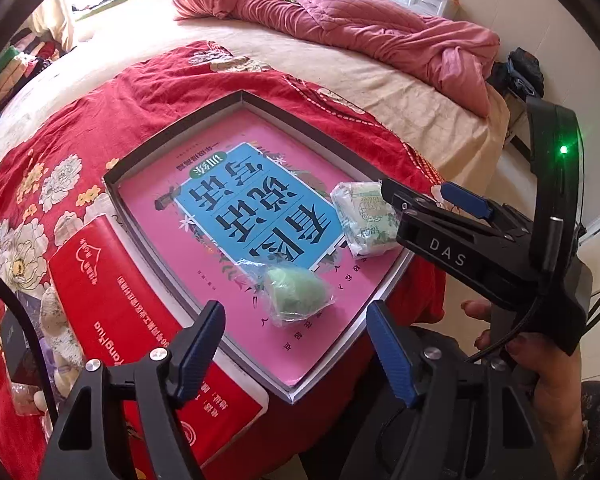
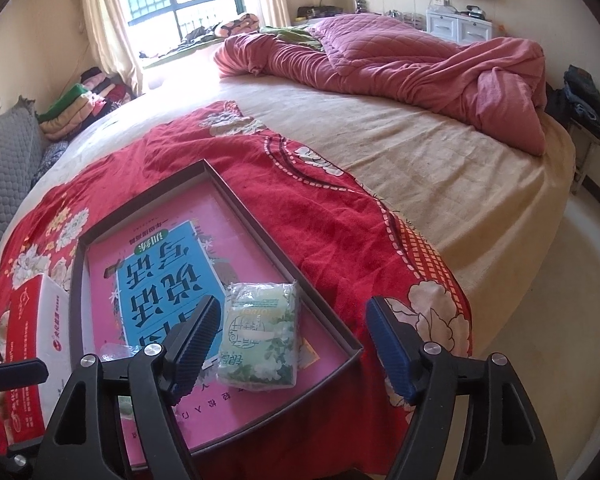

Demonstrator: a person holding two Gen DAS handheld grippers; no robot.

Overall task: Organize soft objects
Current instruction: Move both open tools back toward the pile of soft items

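Observation:
A shallow dark-rimmed tray [image 1: 172,140] lies on a red floral cloth [image 1: 60,152] on the bed, with a pink and blue book [image 1: 236,208] as its floor. In it lie a green soft lump in clear wrap [image 1: 296,294] and a green-white tissue pack [image 1: 364,218]. My left gripper [image 1: 296,344] is open and empty, just in front of the green lump. My right gripper [image 2: 292,336] is open and empty; the tissue pack [image 2: 260,340] lies in the tray [image 2: 240,188] between its spread fingers. The right gripper also shows in the left wrist view [image 1: 416,200], beside the pack.
A red and white box [image 1: 140,320] lies left of the tray, with a small plush toy [image 1: 56,320] beside it. A crumpled pink quilt [image 2: 400,64] lies at the far side of the bed. Folded clothes [image 2: 80,100] are stacked by the window. The bed edge drops off at right.

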